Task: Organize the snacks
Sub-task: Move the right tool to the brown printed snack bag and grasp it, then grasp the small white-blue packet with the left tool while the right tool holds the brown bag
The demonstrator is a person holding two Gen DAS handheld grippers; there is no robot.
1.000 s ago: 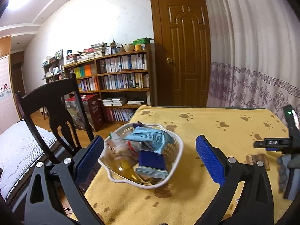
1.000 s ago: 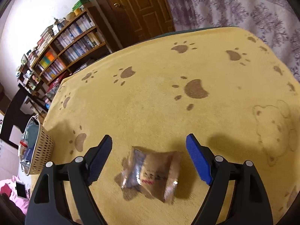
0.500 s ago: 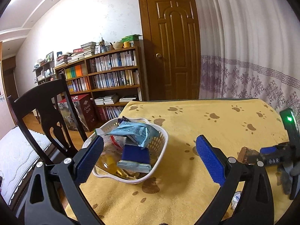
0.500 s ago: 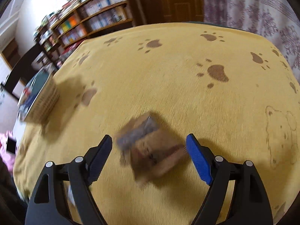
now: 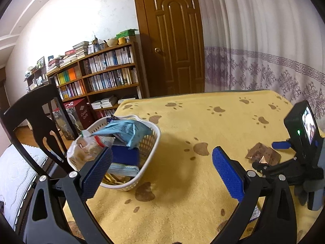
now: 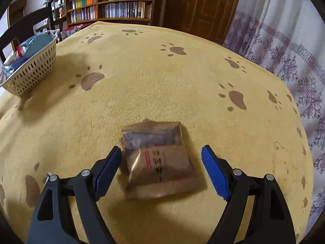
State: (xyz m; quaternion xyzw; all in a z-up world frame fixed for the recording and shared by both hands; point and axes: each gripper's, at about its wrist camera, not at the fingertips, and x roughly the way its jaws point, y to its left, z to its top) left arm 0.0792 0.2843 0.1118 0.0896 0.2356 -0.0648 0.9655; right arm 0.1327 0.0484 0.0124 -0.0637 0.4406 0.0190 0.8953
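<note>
Both tongs gape: right tongs (image 6: 161, 170) straddle brown packet (image 6: 159, 162), basket (image 6: 32, 69) well apart.

The white basket (image 5: 151, 140) is taken as landmark on the counter (image 5: 203, 122), which is covered by a yellow paw-print cloth. The basket is filled with snack packs; a light blue bag (image 5: 124, 131) lies on top. The left hand-held gripper (image 5: 162, 174) is seen just right of the basket, blue pads spread wide, nothing between them. Well right of the basket, a brown packet (image 5: 263, 155) is seen at the right hand-held gripper (image 5: 272, 156); its grip cannot be judged.
</note>
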